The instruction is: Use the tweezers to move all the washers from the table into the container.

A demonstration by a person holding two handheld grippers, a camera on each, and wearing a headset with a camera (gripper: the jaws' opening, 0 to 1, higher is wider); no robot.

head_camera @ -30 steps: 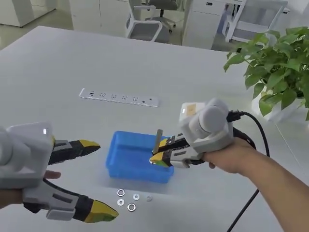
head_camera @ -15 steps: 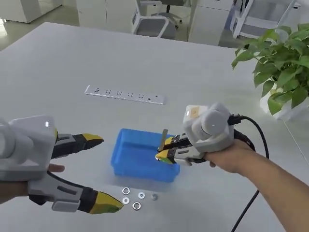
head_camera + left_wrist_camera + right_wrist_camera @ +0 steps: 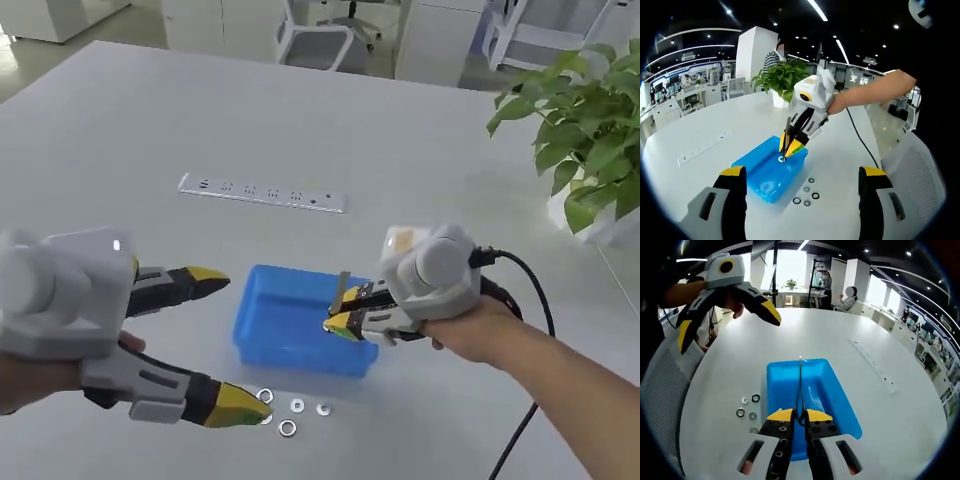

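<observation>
Right gripper view: right gripper (image 3: 799, 415) jaws closed tight on the tweezers (image 3: 800, 385), clamped near their back end. The tweezers run straight out ahead, with the tip over the far half of the blue container (image 3: 832, 400).

Left gripper view: small ring (image 3: 781, 159) sits right at the tweezers' tip, within the container's outline. It looks like a washer. Can't tell if it's pinched or lying on the container floor.

Head view: the hand (image 3: 480, 325) holding the right gripper sits at the container's right end, and a black cable (image 3: 530, 290) trails back from the gripper toward the person.

Left gripper (image 3: 802, 171): jaws spread wide, nothing between them. It hangs above the table (image 3: 150, 110) off the container's left end. In the head view its lower jaw tip is just beside the loose washers.

Washers (image 3: 756, 398): five loose ones in a tight cluster on the table, just beside the container's near long wall. None of them touch the container.

Further out, a white power strip (image 3: 262, 194) lies flat on the table, well beyond the container. A green plant (image 3: 590, 120) stands at the far right of the table. Office chairs and desks sit past the table's far edge.
</observation>
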